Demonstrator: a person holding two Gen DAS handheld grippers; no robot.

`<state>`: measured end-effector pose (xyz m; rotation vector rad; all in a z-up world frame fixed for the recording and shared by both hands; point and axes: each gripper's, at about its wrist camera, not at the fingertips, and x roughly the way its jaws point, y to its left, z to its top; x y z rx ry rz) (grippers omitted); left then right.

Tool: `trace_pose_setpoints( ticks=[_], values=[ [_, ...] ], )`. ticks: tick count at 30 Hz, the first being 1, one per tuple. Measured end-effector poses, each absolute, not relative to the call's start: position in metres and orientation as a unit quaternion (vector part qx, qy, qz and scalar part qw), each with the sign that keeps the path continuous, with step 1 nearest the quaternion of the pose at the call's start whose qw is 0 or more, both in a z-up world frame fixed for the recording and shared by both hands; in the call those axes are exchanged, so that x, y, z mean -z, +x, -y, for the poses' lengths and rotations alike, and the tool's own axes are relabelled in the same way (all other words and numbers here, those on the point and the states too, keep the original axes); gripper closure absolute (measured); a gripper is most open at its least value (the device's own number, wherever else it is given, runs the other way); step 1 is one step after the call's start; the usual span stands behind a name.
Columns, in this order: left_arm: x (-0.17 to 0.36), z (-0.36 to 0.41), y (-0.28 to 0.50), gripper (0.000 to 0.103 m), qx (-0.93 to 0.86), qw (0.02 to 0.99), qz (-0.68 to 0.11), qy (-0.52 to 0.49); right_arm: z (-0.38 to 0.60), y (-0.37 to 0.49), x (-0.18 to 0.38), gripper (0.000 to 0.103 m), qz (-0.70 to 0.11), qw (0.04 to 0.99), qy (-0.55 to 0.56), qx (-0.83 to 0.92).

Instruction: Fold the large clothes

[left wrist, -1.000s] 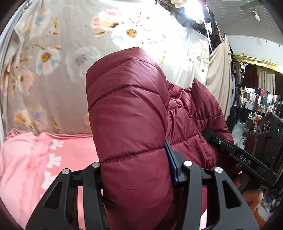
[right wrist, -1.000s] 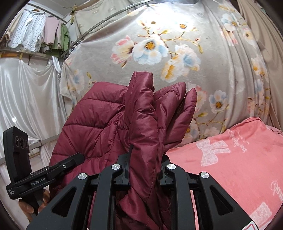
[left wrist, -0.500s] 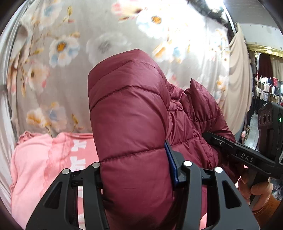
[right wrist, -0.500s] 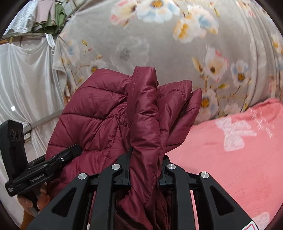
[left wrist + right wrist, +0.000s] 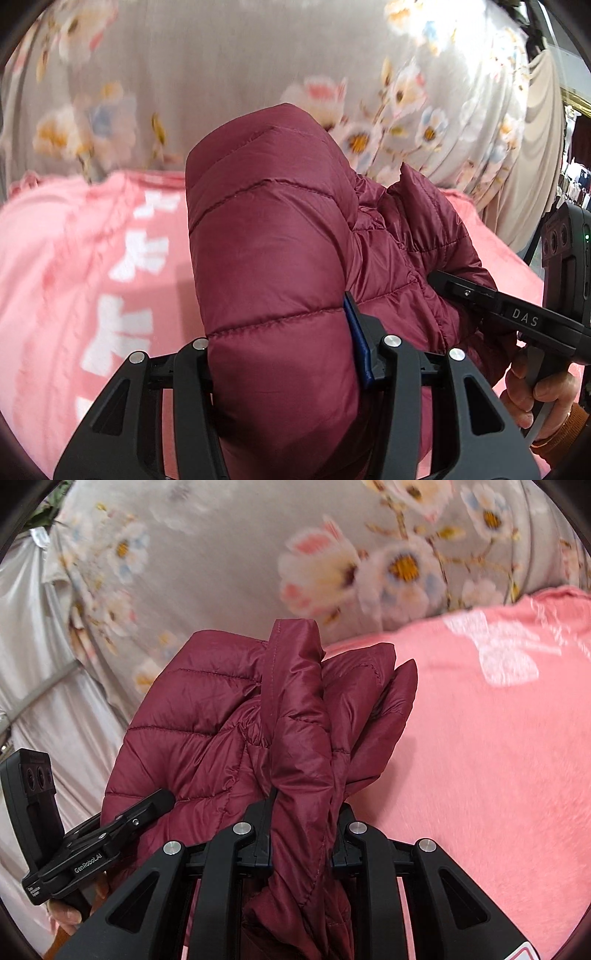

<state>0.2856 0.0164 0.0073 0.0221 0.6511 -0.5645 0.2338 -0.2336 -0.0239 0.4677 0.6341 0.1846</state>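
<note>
Sinking toward the pink blanket (image 5: pixel 92 266) since a second ago, both the left gripper (image 5: pixel 284 354) and the right gripper (image 5: pixel 301 823) stay clamped on the maroon puffer jacket (image 5: pixel 269 236), ready for laying flat.

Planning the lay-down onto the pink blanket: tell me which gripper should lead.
Probably the left gripper: it clamps a broad, smooth quilted panel of the maroon jacket that could spread flat on the pink blanket. The right gripper pinches only a bunched, narrow fold.

Floral curtain (image 5: pixel 221 66) and pink blanket (image 5: pixel 92 277) are blurred.

Pink blanket (image 5: pixel 92 258), floral curtain (image 5: pixel 221 554)
</note>
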Motion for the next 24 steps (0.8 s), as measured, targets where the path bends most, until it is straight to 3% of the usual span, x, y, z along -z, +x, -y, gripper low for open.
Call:
trace_pose_setpoints(
  ticks=[5, 10, 13, 15, 17, 22, 23, 24],
  values=[
    [0.028, -0.015, 0.293, 0.056, 0.268, 0.900, -0.344, 0.011, 0.238, 0.241, 0.060, 0.084, -0.334, 0.909, 0.235, -0.079],
    [0.042, -0.020, 0.292, 0.050, 0.266, 0.901, -0.341, 0.010, 0.246, 0.242, 0.080, 0.076, -0.344, 0.899, 0.262, -0.076],
    [0.050, -0.020, 0.292, 0.043, 0.256, 0.902, -0.346, 0.013, 0.247, 0.241, 0.083, 0.066, -0.348, 0.896, 0.267, -0.070],
    [0.051, -0.024, 0.294, 0.036, 0.246, 0.902, -0.355, 0.000, 0.248, 0.238, 0.082, 0.052, -0.352, 0.896, 0.265, -0.060],
    [0.050, -0.030, 0.294, 0.024, 0.232, 0.903, -0.361, -0.004, 0.251, 0.231, 0.077, 0.046, -0.355, 0.897, 0.259, -0.045],
    [0.025, -0.049, 0.280, 0.020, 0.190, 0.916, -0.353, 0.001, 0.259, 0.197, 0.042, 0.044, -0.339, 0.912, 0.229, -0.019],
    [0.014, -0.052, 0.276, 0.020, 0.176, 0.920, -0.351, 0.001, 0.255, 0.191, 0.031, 0.046, -0.332, 0.919, 0.210, -0.015],
    [0.002, -0.052, 0.270, 0.020, 0.160, 0.923, -0.350, 0.005, 0.251, 0.188, 0.022, 0.056, -0.327, 0.925, 0.195, -0.012]
  ],
)
